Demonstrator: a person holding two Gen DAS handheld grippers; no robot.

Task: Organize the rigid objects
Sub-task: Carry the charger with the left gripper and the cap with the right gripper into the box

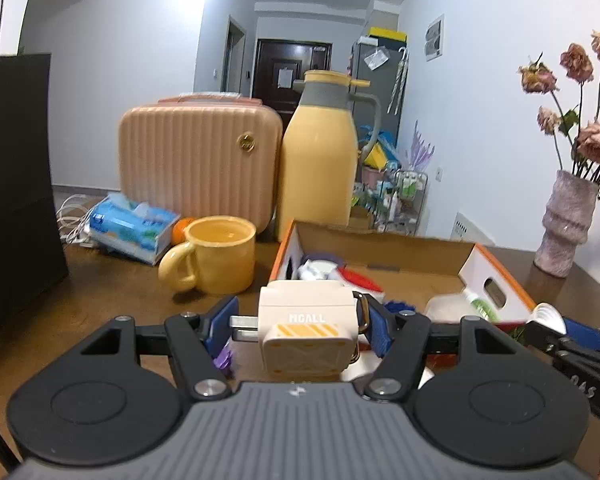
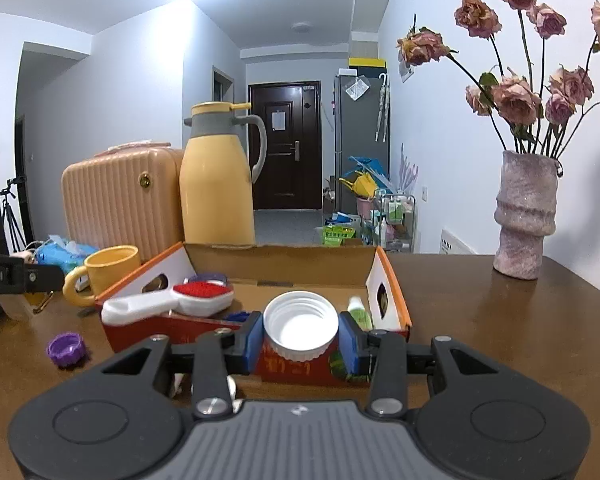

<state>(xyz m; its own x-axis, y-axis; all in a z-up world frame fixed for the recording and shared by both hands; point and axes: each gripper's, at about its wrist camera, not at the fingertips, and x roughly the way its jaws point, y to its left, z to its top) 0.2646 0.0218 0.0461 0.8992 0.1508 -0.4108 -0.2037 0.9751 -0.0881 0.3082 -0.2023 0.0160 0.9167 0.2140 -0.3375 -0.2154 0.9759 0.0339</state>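
Charger (image 1: 306, 322), stiff and light, sat clamped in left gripper (image 1: 300, 326) near cardboard box (image 1: 380, 240); right gripper (image 2: 300, 338) pinched a cap (image 2: 300, 326) by its sides.

- It was a home, seemingly an apartment's living area.
- A hallway led to a dark front door (image 2: 285, 145), with a fridge (image 2: 360, 136) beside it.
- A brown table (image 2: 500, 320) bore a vase (image 2: 526, 216) of dried roses, a thermos (image 2: 216, 184), a mug (image 2: 110, 270) and tissues (image 1: 130, 226).
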